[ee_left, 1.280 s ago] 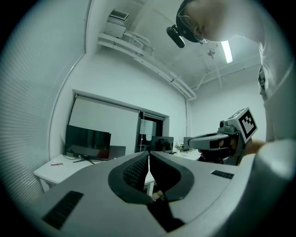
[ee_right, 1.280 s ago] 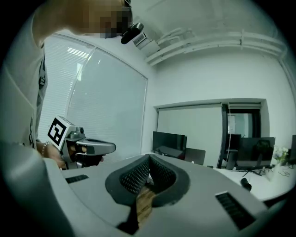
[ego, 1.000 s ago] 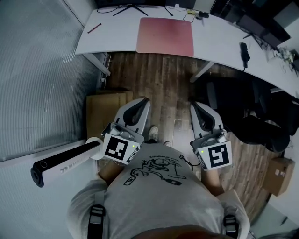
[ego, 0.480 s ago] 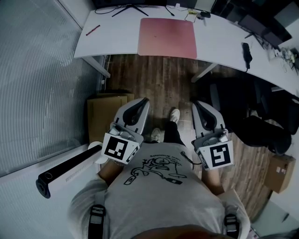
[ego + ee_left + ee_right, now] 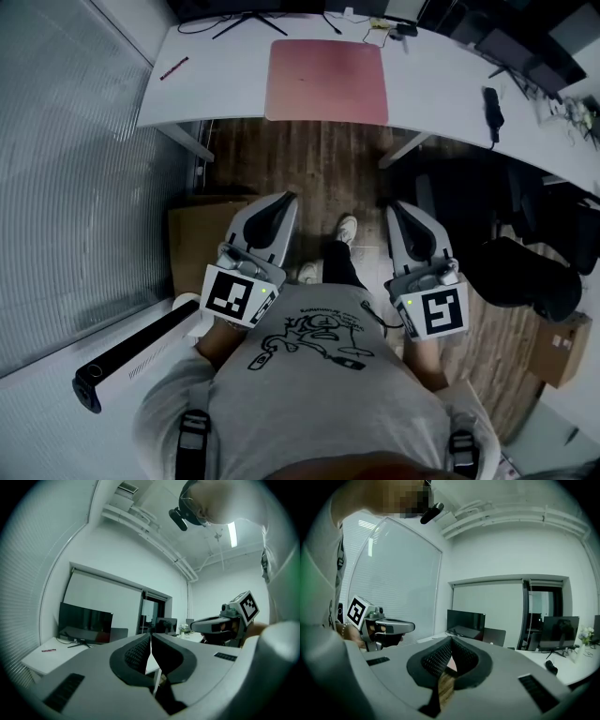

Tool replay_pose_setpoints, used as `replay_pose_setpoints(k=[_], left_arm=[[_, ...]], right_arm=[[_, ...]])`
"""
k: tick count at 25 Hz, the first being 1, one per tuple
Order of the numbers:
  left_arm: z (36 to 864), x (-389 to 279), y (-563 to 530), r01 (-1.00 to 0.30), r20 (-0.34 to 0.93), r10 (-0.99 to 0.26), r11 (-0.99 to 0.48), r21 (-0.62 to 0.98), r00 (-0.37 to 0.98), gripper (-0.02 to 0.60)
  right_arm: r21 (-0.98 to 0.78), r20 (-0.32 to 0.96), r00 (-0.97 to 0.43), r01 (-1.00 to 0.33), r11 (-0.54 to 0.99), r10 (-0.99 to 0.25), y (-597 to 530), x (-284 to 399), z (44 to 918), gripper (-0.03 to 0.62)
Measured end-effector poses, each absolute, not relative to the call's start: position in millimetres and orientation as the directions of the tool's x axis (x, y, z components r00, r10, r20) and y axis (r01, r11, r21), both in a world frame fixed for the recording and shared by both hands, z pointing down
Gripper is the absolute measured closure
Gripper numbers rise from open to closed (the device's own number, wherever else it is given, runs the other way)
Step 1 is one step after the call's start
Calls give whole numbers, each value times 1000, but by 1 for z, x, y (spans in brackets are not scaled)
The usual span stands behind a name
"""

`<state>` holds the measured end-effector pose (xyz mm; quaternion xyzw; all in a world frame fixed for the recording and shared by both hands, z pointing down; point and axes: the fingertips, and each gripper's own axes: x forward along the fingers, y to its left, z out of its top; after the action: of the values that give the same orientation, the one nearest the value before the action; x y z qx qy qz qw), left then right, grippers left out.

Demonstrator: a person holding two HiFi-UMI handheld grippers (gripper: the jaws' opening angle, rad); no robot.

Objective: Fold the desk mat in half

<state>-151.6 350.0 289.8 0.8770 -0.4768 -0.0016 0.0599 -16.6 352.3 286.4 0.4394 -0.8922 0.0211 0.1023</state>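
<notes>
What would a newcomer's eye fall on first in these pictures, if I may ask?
The pink desk mat lies flat and unfolded on the white desk at the top of the head view. Nearer the camera, the left gripper and right gripper point toward it over the wooden floor, both shut and empty.

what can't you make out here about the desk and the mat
Monitor: head view, mostly cut off by the top edge.
Desk mat: left gripper view, hidden behind the left tongs.
Small items at the right end of the desk: head view, too small and dark to name.
</notes>
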Motion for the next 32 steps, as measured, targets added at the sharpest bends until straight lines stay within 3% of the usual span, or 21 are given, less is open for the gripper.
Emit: replay_pose_setpoints(k=[21, 27, 32], left_arm=[[278, -50, 203, -838, 60, -837, -538, 92, 544, 555], [282, -21, 180, -840, 71, -838, -535, 92, 542, 557], [284, -1, 162, -840, 76, -838, -535, 91, 541, 557]], right_arm=[[24, 126, -569, -817, 576, -813, 200, 84, 261, 588], [47, 191, -570, -808, 587, -799, 183, 121, 279, 588], [40, 171, -572, -810, 585, -802, 166, 140, 278, 588]])
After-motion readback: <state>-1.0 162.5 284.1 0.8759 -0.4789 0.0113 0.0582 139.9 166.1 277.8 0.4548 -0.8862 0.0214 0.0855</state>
